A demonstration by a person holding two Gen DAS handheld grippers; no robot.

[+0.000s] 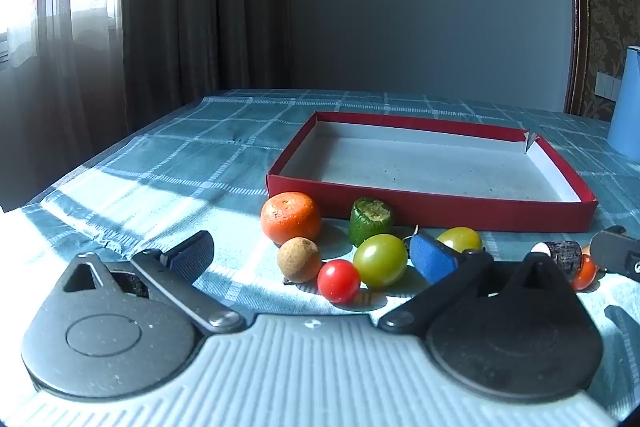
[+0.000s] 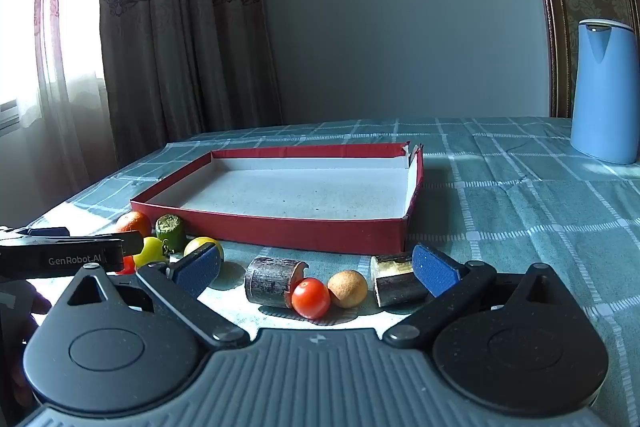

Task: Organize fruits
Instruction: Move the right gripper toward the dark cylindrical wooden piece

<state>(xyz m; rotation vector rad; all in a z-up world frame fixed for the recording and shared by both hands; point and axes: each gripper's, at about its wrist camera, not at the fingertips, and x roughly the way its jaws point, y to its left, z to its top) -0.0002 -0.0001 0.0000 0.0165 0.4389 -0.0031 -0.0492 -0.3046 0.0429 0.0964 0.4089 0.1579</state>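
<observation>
A shallow red box (image 1: 432, 215) (image 2: 280, 231) with a bare white floor lies on the checked cloth. In the left wrist view an orange (image 1: 291, 217), a green cut piece (image 1: 370, 220), a brown round fruit (image 1: 299, 259), a red cherry tomato (image 1: 338, 281) and two green tomatoes (image 1: 380, 260) (image 1: 460, 239) sit before the box. My left gripper (image 1: 312, 259) stands open around this cluster, touching nothing. In the right wrist view a dark cane piece (image 2: 272, 281), a red tomato (image 2: 311, 298), a brown fruit (image 2: 347, 288) and a second cane piece (image 2: 396, 285) lie between the open right gripper's (image 2: 316, 267) fingers.
A blue jug (image 2: 604, 91) stands at the back right of the table. Curtains and a bright window are at the left, where the table edge falls away. The left gripper's body (image 2: 60, 255) shows at the left of the right wrist view.
</observation>
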